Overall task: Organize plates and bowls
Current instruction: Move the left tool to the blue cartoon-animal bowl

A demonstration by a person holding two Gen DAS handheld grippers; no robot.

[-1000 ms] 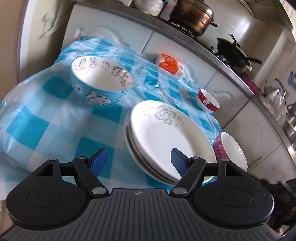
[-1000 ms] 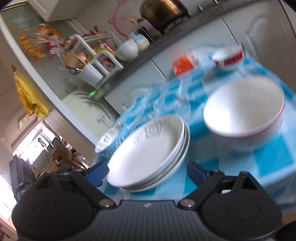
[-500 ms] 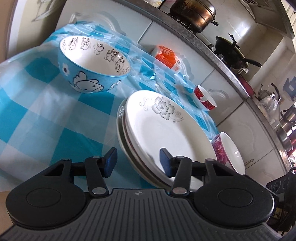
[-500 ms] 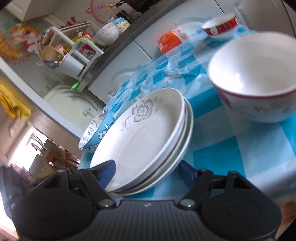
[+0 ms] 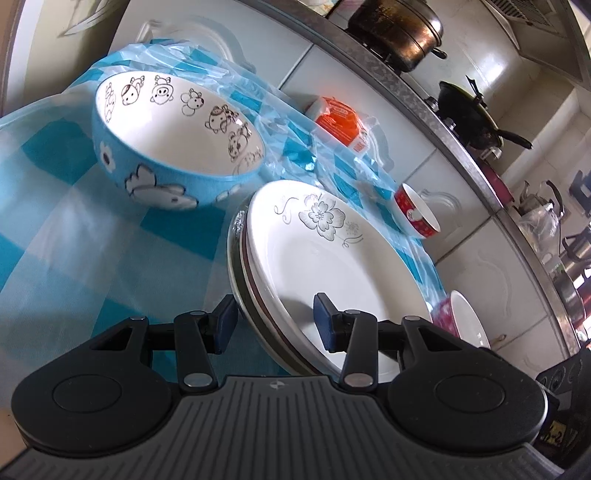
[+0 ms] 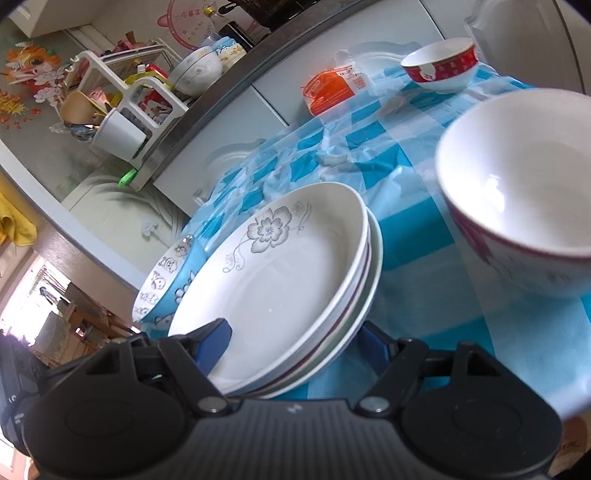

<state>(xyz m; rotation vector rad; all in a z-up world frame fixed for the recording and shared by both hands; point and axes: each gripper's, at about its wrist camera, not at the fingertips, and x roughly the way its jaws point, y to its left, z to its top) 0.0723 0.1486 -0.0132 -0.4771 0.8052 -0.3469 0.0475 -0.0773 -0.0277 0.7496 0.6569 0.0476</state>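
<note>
A stack of white flower-print plates (image 5: 332,273) lies on the blue checked tablecloth (image 5: 74,236); it also shows in the right wrist view (image 6: 288,295). My left gripper (image 5: 275,325) straddles the stack's near rim, one pad under it and one above, jaws narrowed onto it. My right gripper (image 6: 295,347) straddles the opposite rim the same way. A blue cartoon bowl (image 5: 173,144) stands left of the stack. A white bowl with pink pattern (image 6: 524,192) stands on the other side. A small red bowl (image 5: 417,214) stands further back.
An orange packet (image 5: 340,122) lies at the cloth's back edge. White cabinets and a counter with a pot (image 5: 399,33) and a wok (image 5: 472,114) run behind. A dish rack (image 6: 125,99) stands on the counter.
Both grippers have moved in onto the plate stack and their jaws have narrowed around its opposite rims. The stack looks a little tilted.
</note>
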